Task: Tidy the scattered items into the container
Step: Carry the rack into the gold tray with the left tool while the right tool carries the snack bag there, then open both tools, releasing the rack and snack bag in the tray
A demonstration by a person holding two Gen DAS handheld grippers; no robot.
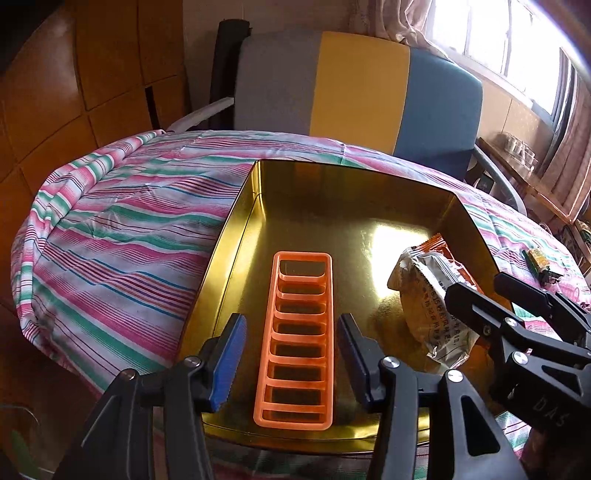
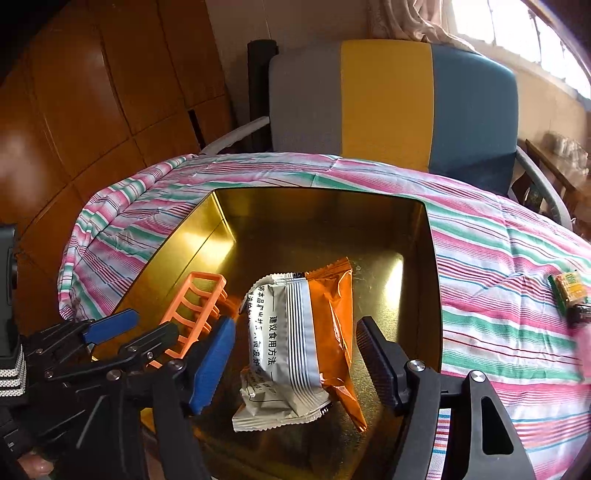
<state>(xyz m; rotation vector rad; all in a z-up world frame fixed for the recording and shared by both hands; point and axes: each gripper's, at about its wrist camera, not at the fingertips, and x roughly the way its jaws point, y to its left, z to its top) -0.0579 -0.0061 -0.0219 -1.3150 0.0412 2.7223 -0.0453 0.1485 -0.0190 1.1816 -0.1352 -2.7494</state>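
**Rack and packet lie in the gold tin, both tongs released**

Nearest the left wrist camera, the left tongs hang spread wide over the near end of the tin, gripping nothing. The orange rack lies flat on the tin's floor between the two blue-padded fingers, clear of both. It runs lengthwise away from the camera.

In the right wrist view, the right tongs are likewise released, one finger on either side of the packet and neither pressing it. The packet, grey-white with printed text and an orange half, lies on the tin's floor to the right of the rack. The left tongs show at the lower left of this view, above the rack.

The tin stands on a desk covered with a cloth striped in pink, green and white. Out on the cloth, well to the right of the tin, lies a small green and yellow item with something dark just beside it, too blurred to name.

Beyond the desk stands a chair with a back in grey, yellow and blue panels. A window with a curtain lies to the far right.
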